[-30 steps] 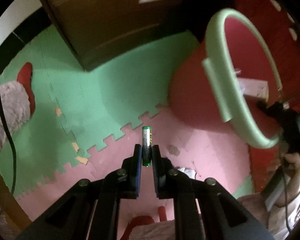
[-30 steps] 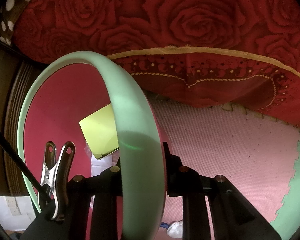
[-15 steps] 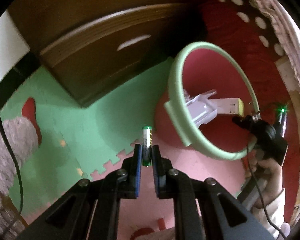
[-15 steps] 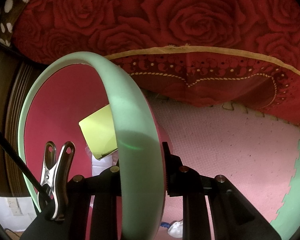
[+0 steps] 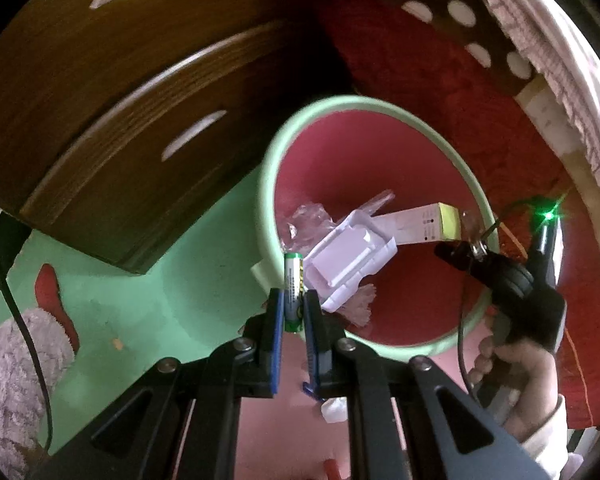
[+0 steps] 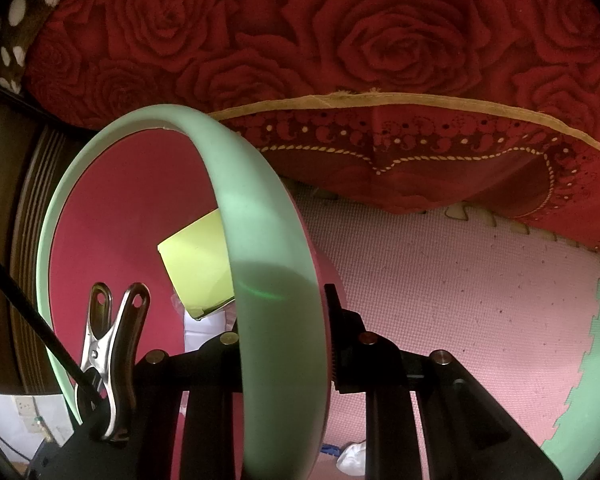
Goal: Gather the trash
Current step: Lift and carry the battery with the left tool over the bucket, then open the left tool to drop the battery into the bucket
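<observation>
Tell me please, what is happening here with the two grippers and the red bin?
A person is collecting trash with a gripper in each hand. The left gripper is shut on a green battery and holds it at the near edge of the red bin, not yet dropped in. The right gripper is clamped on the bin's pale green rim and steadies it. Inside the bin lie a white plastic tray, a white and yellow box and some clear wrap.

Dim; fisheye-warped, dark edges; green LED flare
</observation>
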